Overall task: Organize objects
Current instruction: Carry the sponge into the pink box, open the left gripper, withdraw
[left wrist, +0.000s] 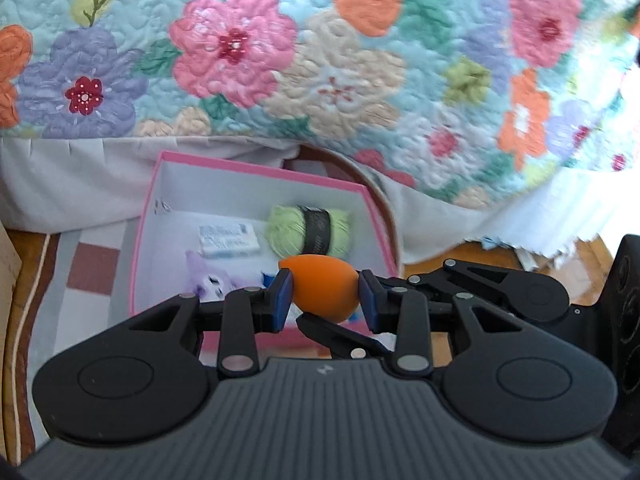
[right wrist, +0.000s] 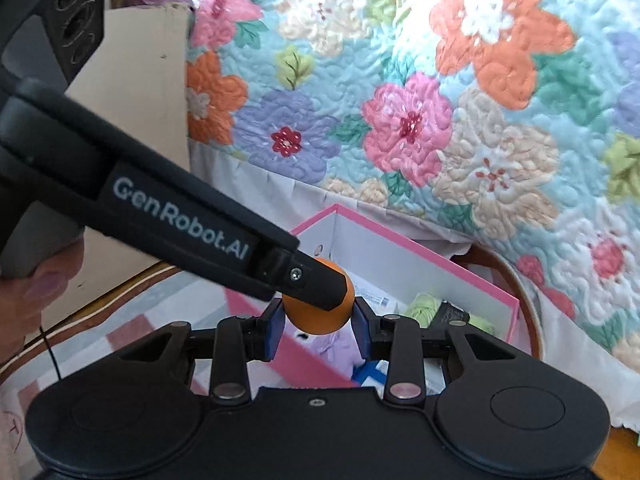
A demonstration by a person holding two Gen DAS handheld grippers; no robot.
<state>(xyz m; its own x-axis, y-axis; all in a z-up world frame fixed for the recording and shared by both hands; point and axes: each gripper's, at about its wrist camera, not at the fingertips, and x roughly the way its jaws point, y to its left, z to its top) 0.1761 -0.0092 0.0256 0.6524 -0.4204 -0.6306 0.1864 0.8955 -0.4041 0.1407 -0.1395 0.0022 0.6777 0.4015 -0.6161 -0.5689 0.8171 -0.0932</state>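
While above box (left wrist: 256, 169), egg (left wrist: 325, 288) between pads (left wrist: 282, 297)

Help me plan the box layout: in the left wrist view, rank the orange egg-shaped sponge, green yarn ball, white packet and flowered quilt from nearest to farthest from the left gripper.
1. Orange sponge, between the left gripper pads.
2. Green yarn ball, just beyond, in the pink box.
3. White packet, box's left-centre; close to the yarn's rank.
4. Flowered quilt, behind the box.

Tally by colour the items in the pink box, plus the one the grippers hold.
Orange: 1, egg-shaped ball, gripped by the left gripper and the right gripper.
Green: 1, yarn ball.
White: 1, packet.
Purple: 1, plush toy.
Total: 4; a blue scrap beside the toy is too hidden to count.
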